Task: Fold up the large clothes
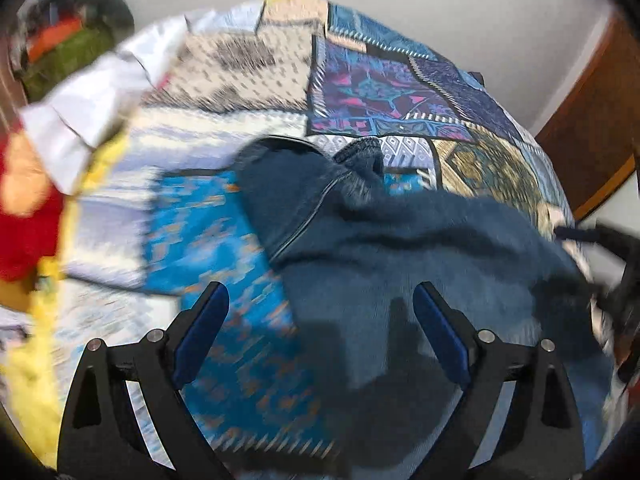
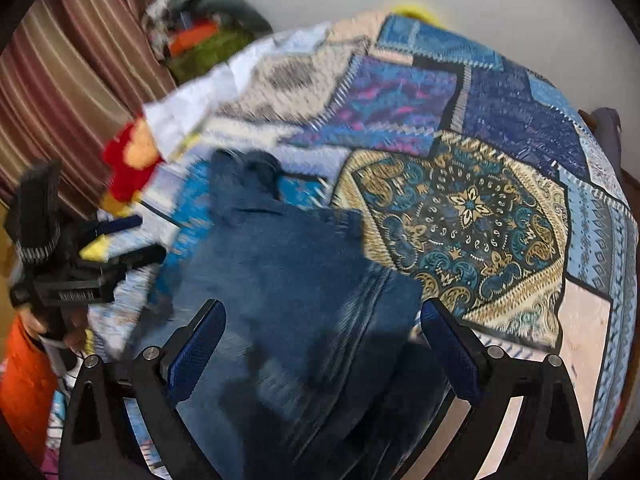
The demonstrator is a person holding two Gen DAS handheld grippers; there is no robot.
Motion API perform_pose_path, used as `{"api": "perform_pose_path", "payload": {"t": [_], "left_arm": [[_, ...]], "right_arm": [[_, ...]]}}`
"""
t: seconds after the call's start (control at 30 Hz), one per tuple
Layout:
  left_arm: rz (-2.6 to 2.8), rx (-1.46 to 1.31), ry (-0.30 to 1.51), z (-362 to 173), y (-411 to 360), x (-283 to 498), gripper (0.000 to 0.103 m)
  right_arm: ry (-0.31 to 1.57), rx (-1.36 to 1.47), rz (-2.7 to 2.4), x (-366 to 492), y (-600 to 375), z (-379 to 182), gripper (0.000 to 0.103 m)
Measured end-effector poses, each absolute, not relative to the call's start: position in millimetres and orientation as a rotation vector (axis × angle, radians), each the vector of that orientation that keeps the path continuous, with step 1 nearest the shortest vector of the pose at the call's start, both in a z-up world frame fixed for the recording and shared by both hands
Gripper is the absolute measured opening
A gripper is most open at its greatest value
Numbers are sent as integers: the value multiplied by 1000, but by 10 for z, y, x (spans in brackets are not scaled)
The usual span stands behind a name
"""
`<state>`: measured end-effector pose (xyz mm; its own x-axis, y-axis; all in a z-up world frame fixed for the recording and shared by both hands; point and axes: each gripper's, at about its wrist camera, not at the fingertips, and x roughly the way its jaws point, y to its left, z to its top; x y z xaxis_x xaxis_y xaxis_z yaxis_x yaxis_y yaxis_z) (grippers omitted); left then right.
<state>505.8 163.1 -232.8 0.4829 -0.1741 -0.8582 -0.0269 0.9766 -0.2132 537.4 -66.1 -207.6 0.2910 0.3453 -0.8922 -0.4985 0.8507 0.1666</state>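
- Both claws stand wide and empty: your left claw and right claw hover over the jeans, which lie rumpled on the patchwork bedspread.
- Expect heavy, floppy denim (stiff only at seams); take it by the waistband or hems.
- Only the right view shows the striped curtain beyond.

Dark blue denim jeans lie on a patchwork bedspread of blue, purple-pink, gold-paisley and cream-dotted panels. Beside the bedspread: a red-and-orange cloth, a brown striped curtain.
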Motion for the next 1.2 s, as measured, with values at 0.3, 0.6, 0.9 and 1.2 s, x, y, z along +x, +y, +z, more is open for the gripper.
{"api": "perform_pose_path", "payload": {"t": [0.3,0.6,0.9,1.2], "left_arm": [[60,-317,1068,-2574,1869,5478,94],[60,-150,973,-1943,2022,4873,94],[-164,-270,1087,-2129,1781,4288,97],[-330,-711,1237,-2886,1784,4324,103]], "right_arm": [[1220,84,592,5534,-1323,-2361,98],[1113,95,525,5244,-1563,-1762,99],[1209,101,619,4892,-1294,-1809,103],[1453,253,660,4984,-1305,-2544,103]]}}
